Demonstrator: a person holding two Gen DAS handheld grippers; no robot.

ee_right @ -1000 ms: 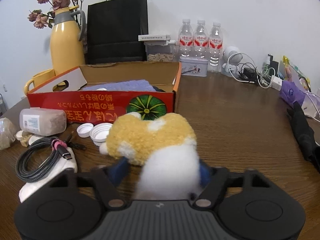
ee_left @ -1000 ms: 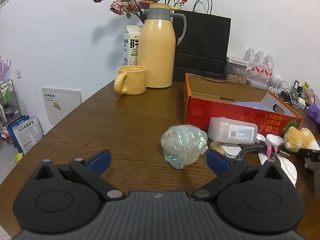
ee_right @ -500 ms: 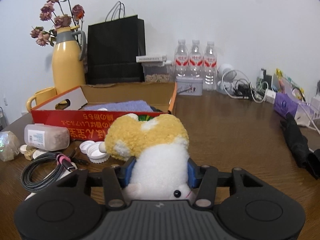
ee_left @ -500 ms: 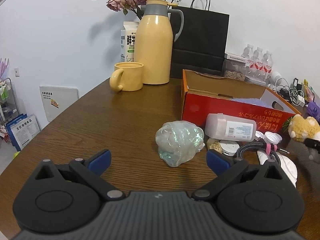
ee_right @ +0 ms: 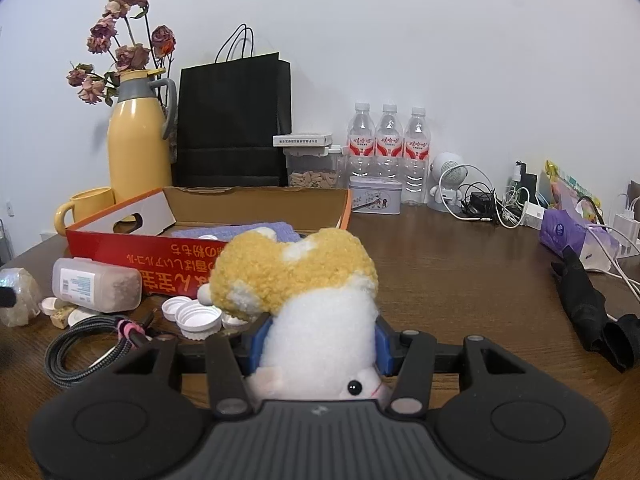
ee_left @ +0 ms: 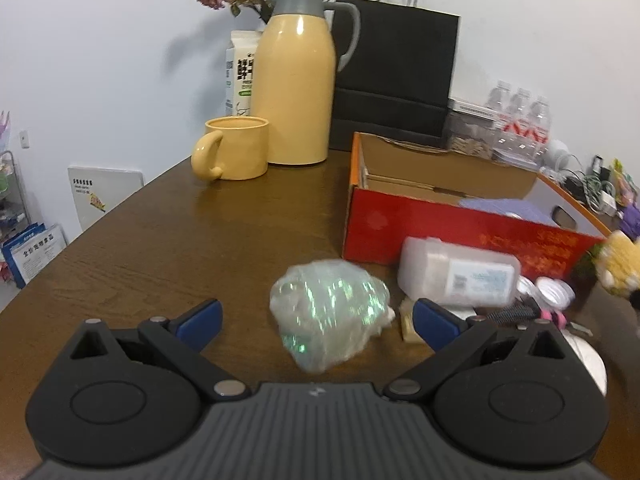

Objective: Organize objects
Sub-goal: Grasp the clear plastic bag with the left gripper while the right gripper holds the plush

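Note:
My right gripper (ee_right: 320, 344) is shut on a yellow and white plush toy (ee_right: 296, 280), its blue pads pressing the white body; the toy also shows blurred at the right edge of the left wrist view (ee_left: 620, 260). Just beyond it stands an open red cardboard box (ee_right: 140, 248) with a purple cloth (ee_right: 248, 230) inside. My left gripper (ee_left: 316, 318) is open, low over the table. A crumpled iridescent plastic wrap (ee_left: 328, 312) lies between and just ahead of its fingers, untouched. Beside the wrap lies a clear plastic jar (ee_left: 456, 272) on its side.
White bottle caps (ee_right: 196, 314), a coiled braided cable (ee_right: 88, 344) and small scraps lie before the box. A yellow thermos (ee_left: 294, 88), yellow mug (ee_left: 236, 148) and black paper bag (ee_left: 396, 76) stand behind. Water bottles (ee_right: 388, 144), chargers, a tissue pack and a black umbrella (ee_right: 588, 308) crowd the right.
My left gripper has come forward and lower toward the iridescent wrap, which now looks larger. My right gripper has closed on the plush toy and tilted upward with it.

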